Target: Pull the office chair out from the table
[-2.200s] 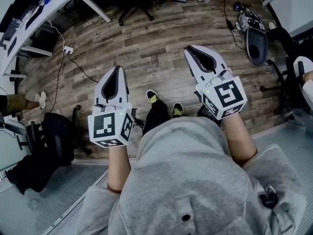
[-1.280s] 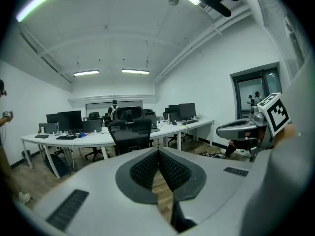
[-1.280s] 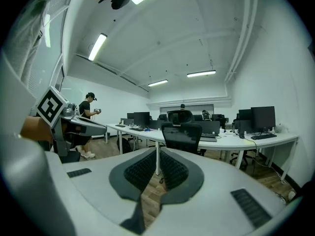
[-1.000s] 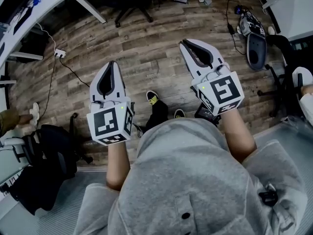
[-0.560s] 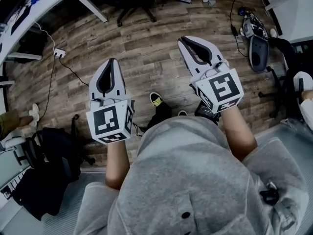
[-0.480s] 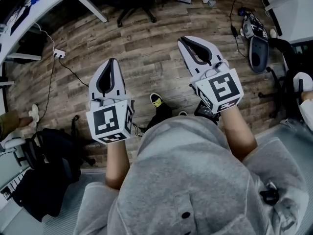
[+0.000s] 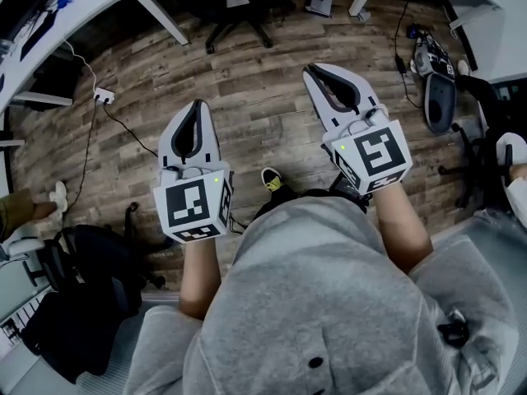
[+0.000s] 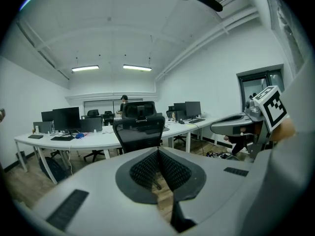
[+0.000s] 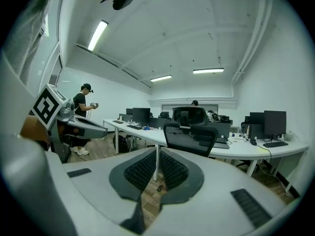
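Note:
The black mesh-backed office chair (image 8: pixel 140 132) stands tucked against the white curved table (image 8: pixel 93 140), straight ahead of both grippers and some way off. In the head view only its wheeled base (image 7: pixel 239 8) shows, at the top edge under the table (image 7: pixel 90 2). My left gripper (image 7: pixel 198 107) and right gripper (image 7: pixel 314 71) are held out side by side over the wood floor, both shut with nothing between the jaws. The shut left gripper (image 8: pixel 158 152) points at the chair back, and so does the right gripper (image 9: pixel 157 150), which sees the chair (image 9: pixel 191 137) a little to its right.
A power strip (image 7: pixel 104 97) and its cable lie on the floor at left. A black chair with a bag (image 7: pixel 86 270) stands at lower left, more chairs and gear (image 7: pixel 436 97) at right. Monitors stand along the table. Another person (image 9: pixel 83 109) stands far left with grippers.
Both grippers have moved forward over the floor toward the table, staying shut. The chair base and table legs now sit lower in the head view, and one foot has stepped ahead.

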Demonstrator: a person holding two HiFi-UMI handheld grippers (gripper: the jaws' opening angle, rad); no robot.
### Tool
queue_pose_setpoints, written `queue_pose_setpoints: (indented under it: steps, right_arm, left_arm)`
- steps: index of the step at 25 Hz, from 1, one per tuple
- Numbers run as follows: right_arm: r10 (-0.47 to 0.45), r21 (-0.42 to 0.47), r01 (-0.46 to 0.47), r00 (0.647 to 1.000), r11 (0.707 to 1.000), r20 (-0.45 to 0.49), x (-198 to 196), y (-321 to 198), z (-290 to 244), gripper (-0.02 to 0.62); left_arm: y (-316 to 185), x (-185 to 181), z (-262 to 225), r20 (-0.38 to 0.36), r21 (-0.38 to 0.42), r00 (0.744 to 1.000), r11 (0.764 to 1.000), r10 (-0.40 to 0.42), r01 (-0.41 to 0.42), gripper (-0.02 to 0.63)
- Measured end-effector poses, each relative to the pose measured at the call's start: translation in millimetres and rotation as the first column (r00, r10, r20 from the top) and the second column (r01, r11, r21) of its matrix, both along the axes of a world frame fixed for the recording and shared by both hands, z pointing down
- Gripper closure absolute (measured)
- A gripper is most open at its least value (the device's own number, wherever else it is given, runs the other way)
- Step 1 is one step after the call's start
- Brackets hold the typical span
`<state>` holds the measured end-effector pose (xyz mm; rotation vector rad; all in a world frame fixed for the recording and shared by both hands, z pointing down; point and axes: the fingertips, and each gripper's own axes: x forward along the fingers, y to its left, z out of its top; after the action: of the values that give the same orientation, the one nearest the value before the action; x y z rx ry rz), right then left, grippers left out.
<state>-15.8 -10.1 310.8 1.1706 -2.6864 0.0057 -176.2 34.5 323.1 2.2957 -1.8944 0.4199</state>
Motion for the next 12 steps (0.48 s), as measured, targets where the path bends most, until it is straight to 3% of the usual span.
queue_pose_setpoints:
  steps: [12]
  right_arm:
    - [0.018,0.027,-0.018,0.999,0.999,-0.026,-16,-10,-7,0.552]
  left_arm:
    - [-14,-18,-2,-0.031,0.013,0.999,1.000,0.012,-0.012,0.592]
